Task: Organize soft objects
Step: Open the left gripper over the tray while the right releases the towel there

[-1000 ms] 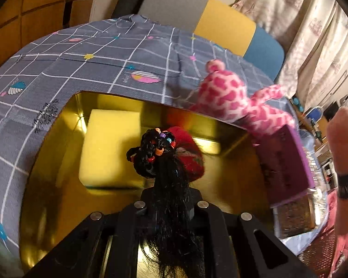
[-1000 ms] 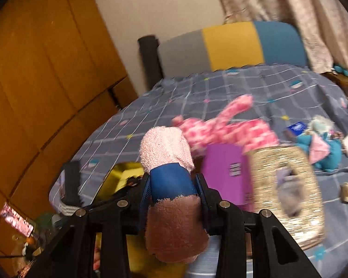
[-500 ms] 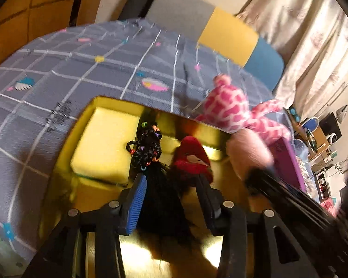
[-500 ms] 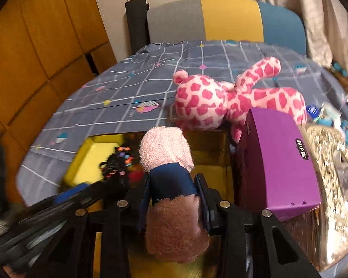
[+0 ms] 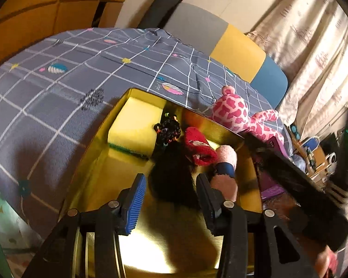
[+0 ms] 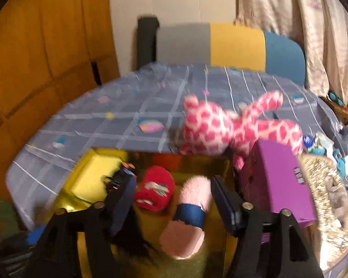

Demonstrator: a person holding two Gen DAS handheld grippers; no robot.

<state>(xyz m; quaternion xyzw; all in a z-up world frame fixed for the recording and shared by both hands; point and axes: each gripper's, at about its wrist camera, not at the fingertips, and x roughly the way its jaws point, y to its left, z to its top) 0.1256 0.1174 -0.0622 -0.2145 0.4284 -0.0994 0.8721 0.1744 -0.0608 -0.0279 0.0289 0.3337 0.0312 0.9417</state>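
A shiny gold box sits on the grey checked bedspread. Inside it lie a yellow sponge, a black-haired doll with coloured beads, a red knitted piece and a pink fluffy roll with a blue band. My left gripper is open just behind the doll's black hair, with no pad touching it. My right gripper hangs over the gold box and its jaws are opening. The pink fluffy roll rests between them, free of both pads, beside the red knitted piece.
A pink spotted plush lies on the bed just behind the box. Next to the box's right side stands a purple box, then a glittery gold box. A grey, yellow and blue headboard, curtains and a wooden wall bound the bed.
My left gripper let go of the black-haired doll, opened and drew back from the box. My right gripper came down over the box with the pink roll and spread its jaws off it.
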